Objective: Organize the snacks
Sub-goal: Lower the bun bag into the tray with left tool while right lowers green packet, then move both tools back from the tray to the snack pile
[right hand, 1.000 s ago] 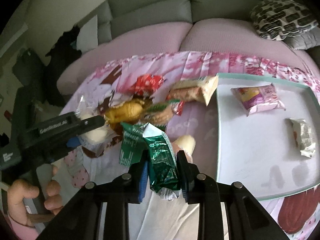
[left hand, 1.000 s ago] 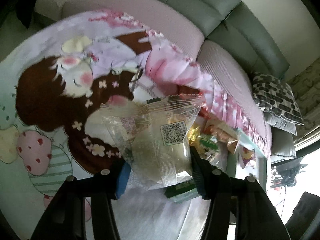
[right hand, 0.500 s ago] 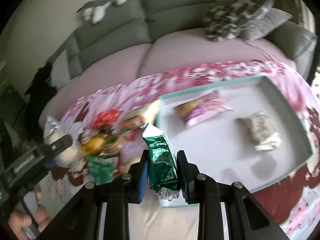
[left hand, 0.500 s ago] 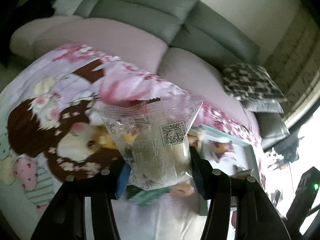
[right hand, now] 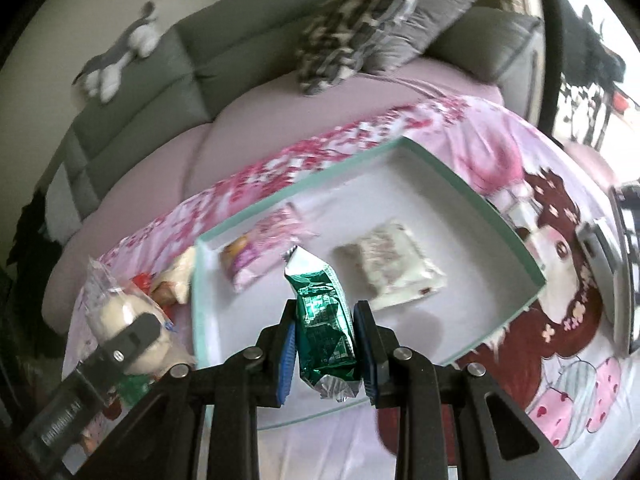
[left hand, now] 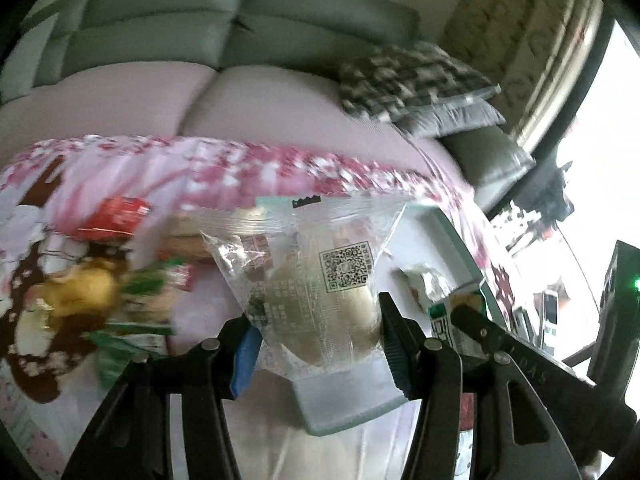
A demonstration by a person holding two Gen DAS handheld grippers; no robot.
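We have two snacks in hand and neither is down yet. Our right gripper [right hand: 325, 350] is clamped on a green foil packet [right hand: 323, 320], which stands upright between the jaws with its crimped top pointing away from us. Beyond those jaws lies the teal-rimmed tray [right hand: 472, 184], and two items already rest in it: a pink wrapper [right hand: 260, 254] ahead and to the left of the jaws, and a pale white packet [right hand: 390, 266] ahead and to the right.

Our left gripper [left hand: 316, 334] is clamped on a clear bun packet [left hand: 320, 288]; a round, pale bun shows through the film under a QR code label. To the left of these jaws a loose pile [left hand: 96, 280] waits on the patterned blanket [left hand: 248, 160], including a red wrapper [left hand: 114, 216] and something yellow, though blur keeps us from counting them with any confidence.

We judge the sorting to be under way rather than near done: two pieces placed, two being carried, several more to fetch.
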